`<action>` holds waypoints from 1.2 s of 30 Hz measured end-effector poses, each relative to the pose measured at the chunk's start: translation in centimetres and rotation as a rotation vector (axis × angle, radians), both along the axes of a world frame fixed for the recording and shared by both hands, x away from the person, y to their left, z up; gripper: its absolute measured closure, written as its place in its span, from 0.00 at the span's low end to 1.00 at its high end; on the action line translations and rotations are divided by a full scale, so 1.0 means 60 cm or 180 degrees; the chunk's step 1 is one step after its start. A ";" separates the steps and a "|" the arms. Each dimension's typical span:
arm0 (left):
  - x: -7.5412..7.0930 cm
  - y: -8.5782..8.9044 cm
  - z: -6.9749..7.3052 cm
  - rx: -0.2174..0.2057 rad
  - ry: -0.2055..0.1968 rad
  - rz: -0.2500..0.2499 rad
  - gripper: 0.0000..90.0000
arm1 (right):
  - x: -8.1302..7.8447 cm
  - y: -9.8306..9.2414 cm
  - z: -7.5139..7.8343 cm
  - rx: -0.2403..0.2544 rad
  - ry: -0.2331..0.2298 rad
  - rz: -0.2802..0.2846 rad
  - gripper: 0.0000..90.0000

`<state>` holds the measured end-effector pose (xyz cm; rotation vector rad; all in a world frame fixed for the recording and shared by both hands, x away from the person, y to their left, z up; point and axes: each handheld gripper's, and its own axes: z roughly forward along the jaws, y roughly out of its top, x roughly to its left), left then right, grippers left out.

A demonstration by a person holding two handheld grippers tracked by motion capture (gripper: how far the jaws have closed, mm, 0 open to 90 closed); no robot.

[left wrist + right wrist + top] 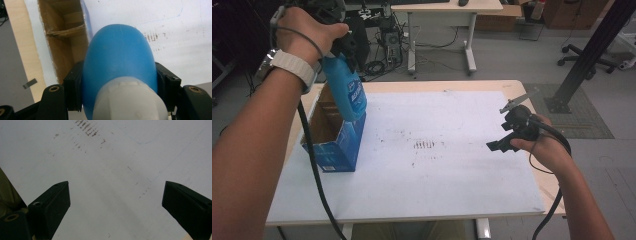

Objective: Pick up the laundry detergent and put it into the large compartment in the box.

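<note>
Box (334, 142) on table (452, 200) left side; bottle (346, 92) above box; right tool (499, 146) over table's right.

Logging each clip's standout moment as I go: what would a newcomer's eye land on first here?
First, the blue bottle clamped near its neck in the left hand-held gripper, held up over the open cardboard box at the table's left edge. Next, the right hand-held gripper, jaws wide apart and holding nothing, poised over the white table top, which has a patch of dark scuff marks at its middle.

Left gripper (117, 82) raised, jaws clamped; right gripper (115, 202) spread.
</note>
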<state>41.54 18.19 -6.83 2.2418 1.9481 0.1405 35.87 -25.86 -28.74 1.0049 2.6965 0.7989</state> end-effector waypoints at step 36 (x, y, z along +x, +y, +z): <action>-0.009 0.090 0.009 0.0096 -0.0043 0.0375 0.41 | 0.005 0.016 0.005 -0.0013 0.0000 0.0037 0.09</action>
